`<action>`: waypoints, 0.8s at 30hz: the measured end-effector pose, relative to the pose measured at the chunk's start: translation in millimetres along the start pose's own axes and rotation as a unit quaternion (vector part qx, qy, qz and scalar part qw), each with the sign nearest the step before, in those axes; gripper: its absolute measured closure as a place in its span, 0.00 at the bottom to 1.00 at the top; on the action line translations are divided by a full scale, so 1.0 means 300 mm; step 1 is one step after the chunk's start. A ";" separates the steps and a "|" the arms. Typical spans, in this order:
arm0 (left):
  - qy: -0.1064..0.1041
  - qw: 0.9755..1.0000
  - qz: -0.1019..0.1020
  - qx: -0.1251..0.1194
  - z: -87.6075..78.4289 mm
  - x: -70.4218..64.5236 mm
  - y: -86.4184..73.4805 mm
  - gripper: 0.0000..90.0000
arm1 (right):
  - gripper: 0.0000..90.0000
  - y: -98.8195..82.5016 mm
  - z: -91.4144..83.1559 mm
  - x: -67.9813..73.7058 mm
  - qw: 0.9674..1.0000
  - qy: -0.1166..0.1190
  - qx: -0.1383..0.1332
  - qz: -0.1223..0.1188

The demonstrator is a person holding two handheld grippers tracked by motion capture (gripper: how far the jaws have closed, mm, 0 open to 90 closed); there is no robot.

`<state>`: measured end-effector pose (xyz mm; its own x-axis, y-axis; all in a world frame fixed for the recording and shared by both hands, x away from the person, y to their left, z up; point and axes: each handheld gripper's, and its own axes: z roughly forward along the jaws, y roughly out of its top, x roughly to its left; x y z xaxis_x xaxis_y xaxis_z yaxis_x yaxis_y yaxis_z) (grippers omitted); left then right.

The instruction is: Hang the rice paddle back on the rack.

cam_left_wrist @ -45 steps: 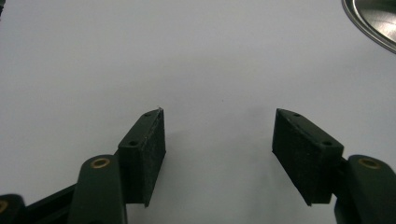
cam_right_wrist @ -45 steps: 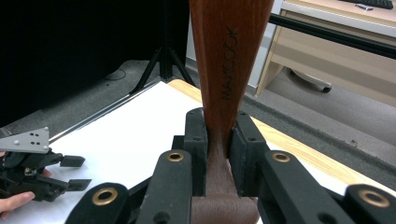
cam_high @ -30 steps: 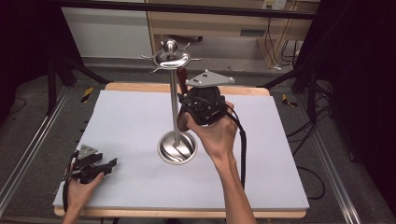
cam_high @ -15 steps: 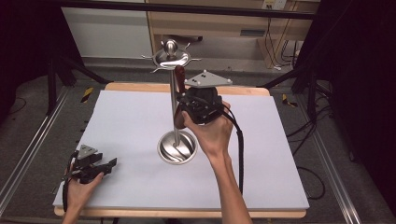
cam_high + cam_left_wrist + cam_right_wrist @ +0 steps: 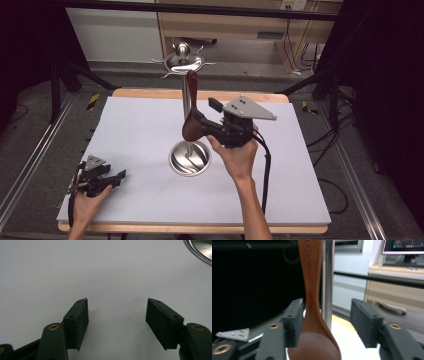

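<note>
A brown wooden spoon [image 5: 191, 112] hangs bowl-down along the pole of a steel hook stand [image 5: 189, 159] at the middle of the white table. Its handle top reaches up under the stand's ring of hooks. My right gripper [image 5: 202, 116] is open around the spoon's bowl from the right. In the right gripper view the spoon [image 5: 313, 315] touches the left jaw, the right jaw stands apart, and the pole [image 5: 328, 277] is just behind; the gripper [image 5: 325, 305] is open. My left gripper [image 5: 114, 172] rests open on the table at the front left, with nothing between its jaws [image 5: 117, 301].
The stand's round base [image 5: 200, 250] shows at the top right of the left gripper view. A white mat [image 5: 300, 180] covers the wooden table. Dark tripod legs and cables stand beyond the table's far corners.
My right gripper has shifted right and toward the person, lower along the pole, and the spoon's bowl now shows in front of it. The left gripper has stayed put.
</note>
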<state>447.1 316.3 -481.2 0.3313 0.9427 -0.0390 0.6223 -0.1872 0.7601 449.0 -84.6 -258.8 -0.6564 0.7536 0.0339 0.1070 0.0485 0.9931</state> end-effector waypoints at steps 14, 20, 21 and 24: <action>0.003 1.000 0.007 0.002 0.006 -0.009 -0.001 0.37 | 0.25 -0.350 -0.152 -0.220 0.990 -0.124 -0.001 0.070; 0.003 1.000 0.008 -0.002 0.004 -0.010 -0.001 0.37 | 0.24 -0.479 -0.176 -0.304 0.983 -0.157 0.051 0.083; 0.004 1.000 0.008 -0.002 0.004 -0.008 -0.001 0.37 | 0.24 -0.496 -0.181 -0.311 0.982 -0.158 0.059 0.083; 0.004 1.000 0.006 -0.002 0.005 -0.009 -0.002 0.37 | 0.24 -0.567 -0.202 -0.341 0.977 -0.168 0.093 0.090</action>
